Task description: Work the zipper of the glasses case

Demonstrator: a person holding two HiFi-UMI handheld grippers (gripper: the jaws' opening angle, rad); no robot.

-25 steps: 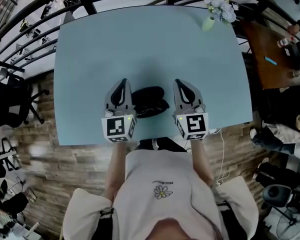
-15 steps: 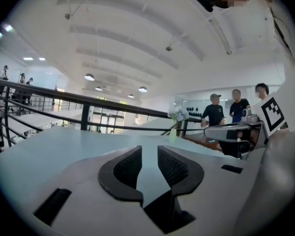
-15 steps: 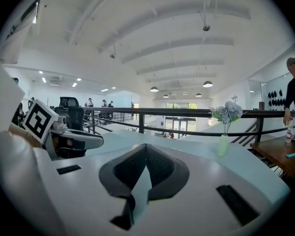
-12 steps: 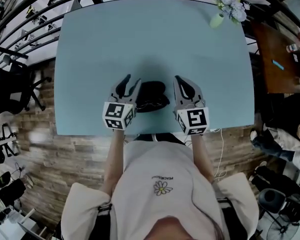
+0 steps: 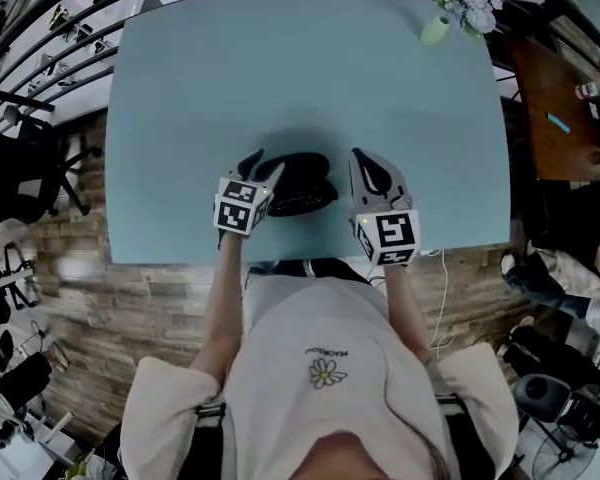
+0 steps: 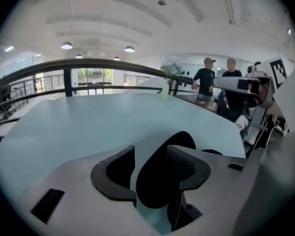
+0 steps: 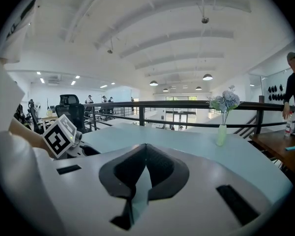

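While the black glasses case (image 5: 305, 180) lies flat on the pale blue bench (image 5: 280, 68), close to the near edge and about midway along it, the two grippers sit on either side of it. The left gripper (image 5: 265, 163) points at the case's left end. In the left gripper view its fingers (image 6: 187, 166) are spread wide, and the dark, rounded end of the case (image 6: 160, 181) fills the gap between them. Whether either pad actually touches the case cannot be told. Its marker cube (image 5: 242, 208) hangs just inside the near edge.

The right gripper (image 5: 360, 156) rests just beside the case's right end, with a narrow strip of bench showing between them. In the right gripper view its fingertips are pressed together at the front (image 7: 145, 145) with nothing held between them, and only bare bench shows ahead of them. The left gripper's cube (image 7: 61, 134) appears off to that view's left, with a dark sliver of the case (image 7: 88, 151) next to it.

A small vase of pale flowers (image 5: 450, 8) stands at the far right corner of the bench, well apart from the case. Beyond that corner, two people (image 6: 217, 80) stand in the background of the left gripper view.
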